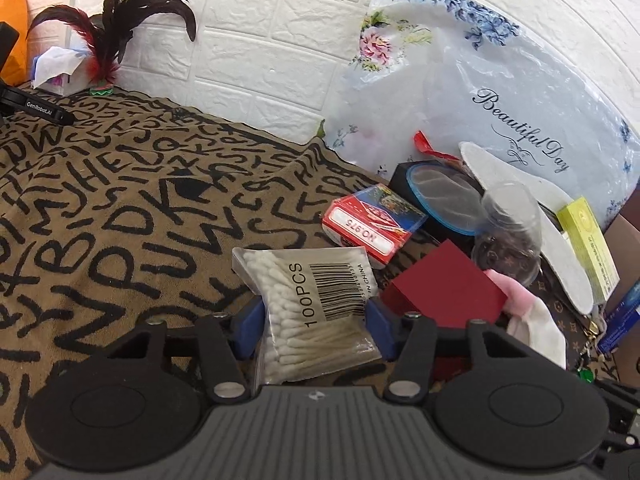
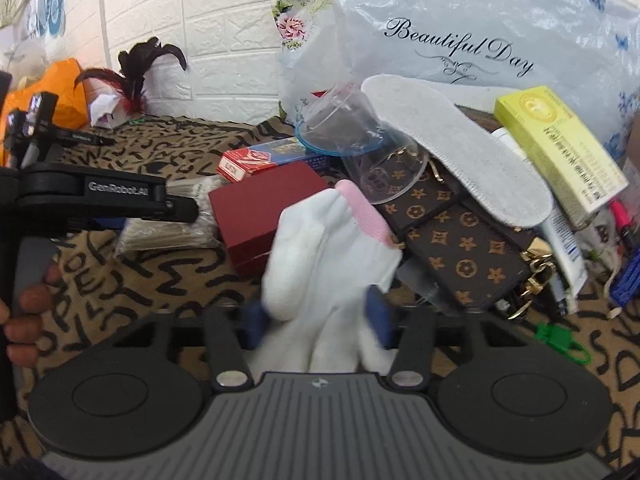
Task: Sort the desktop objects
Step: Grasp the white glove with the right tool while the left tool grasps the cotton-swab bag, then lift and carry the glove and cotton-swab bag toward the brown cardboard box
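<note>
The left gripper has its jaws clamped on one bag of cotton swabs, long side running straight away from the gripper toward the wall, the swabs inside lying crosswise, label and barcode up. It sits low over the letter-print cloth, right beside one dark red box. The right gripper is squeezing one white sock with a pink cuff, cuff end pointing up and away. Around them: one red card pack, one clear plastic cup tipped on its side, one white insole, one brown patterned wallet, one yellow box, and a flowery plastic bag against the wall.
</note>
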